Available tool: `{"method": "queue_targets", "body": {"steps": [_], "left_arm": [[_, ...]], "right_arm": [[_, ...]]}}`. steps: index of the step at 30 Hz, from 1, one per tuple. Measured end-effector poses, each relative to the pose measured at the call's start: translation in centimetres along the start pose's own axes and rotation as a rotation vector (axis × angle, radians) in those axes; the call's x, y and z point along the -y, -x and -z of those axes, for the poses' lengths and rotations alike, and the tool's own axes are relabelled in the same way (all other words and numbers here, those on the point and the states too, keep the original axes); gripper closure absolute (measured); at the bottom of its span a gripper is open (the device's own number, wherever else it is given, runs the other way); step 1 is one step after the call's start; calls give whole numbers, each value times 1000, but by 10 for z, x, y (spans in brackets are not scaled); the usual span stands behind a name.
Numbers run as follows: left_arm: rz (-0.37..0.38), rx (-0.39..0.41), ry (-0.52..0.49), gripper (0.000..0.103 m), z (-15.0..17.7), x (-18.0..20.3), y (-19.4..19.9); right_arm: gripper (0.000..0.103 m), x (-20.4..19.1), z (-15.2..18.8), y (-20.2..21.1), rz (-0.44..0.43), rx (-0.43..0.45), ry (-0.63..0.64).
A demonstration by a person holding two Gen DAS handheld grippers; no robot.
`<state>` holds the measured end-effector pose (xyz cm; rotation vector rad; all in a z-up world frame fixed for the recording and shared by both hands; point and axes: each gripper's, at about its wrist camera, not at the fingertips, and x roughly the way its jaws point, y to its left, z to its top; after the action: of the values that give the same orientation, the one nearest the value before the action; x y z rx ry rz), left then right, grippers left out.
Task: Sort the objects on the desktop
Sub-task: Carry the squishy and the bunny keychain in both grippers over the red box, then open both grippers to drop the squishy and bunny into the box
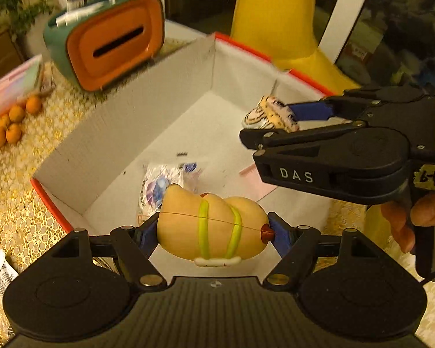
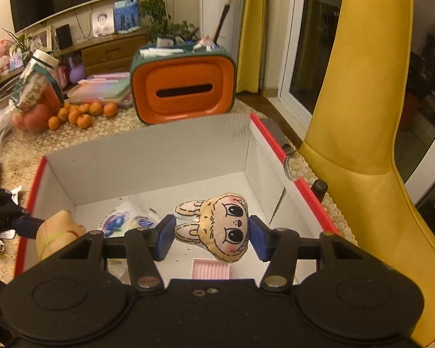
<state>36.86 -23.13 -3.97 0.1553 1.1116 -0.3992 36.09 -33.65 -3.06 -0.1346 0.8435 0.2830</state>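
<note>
My left gripper [image 1: 213,232] is shut on a tan squishy toy [image 1: 208,226] with green bands, held over the near edge of a white cardboard box with red rim [image 1: 148,107]. My right gripper [image 2: 211,236] is shut on a flat bunny-face plush [image 2: 220,226], held over the box [image 2: 148,148]; the plush also shows in the left wrist view [image 1: 271,113]. The tan toy also shows at the left of the right wrist view [image 2: 58,232]. Inside the box lie a blue-and-white plastic packet [image 2: 124,220] and a pink ridged tray [image 2: 210,268].
An orange and green tissue box [image 2: 184,87] stands behind the box. Several oranges [image 2: 81,113], a jar and flat pastel packs lie at the back left on the lace tablecloth. A yellow chair [image 2: 362,145] stands to the right.
</note>
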Motion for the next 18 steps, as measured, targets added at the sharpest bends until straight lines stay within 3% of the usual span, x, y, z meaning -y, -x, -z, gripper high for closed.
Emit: {"method": "queue_targets", "body": {"steps": [7, 11, 18], "left_arm": [[-3, -84, -3, 27, -6, -2, -28], [28, -106, 29, 26, -9, -6, -35], [55, -120, 74, 26, -14, -18, -40]], "right_arm": [[50, -3, -2, -32, 19, -86, 29], [50, -1, -5, -47, 15, -155, 28], [50, -10, -8, -55, 19, -202, 98]]}}
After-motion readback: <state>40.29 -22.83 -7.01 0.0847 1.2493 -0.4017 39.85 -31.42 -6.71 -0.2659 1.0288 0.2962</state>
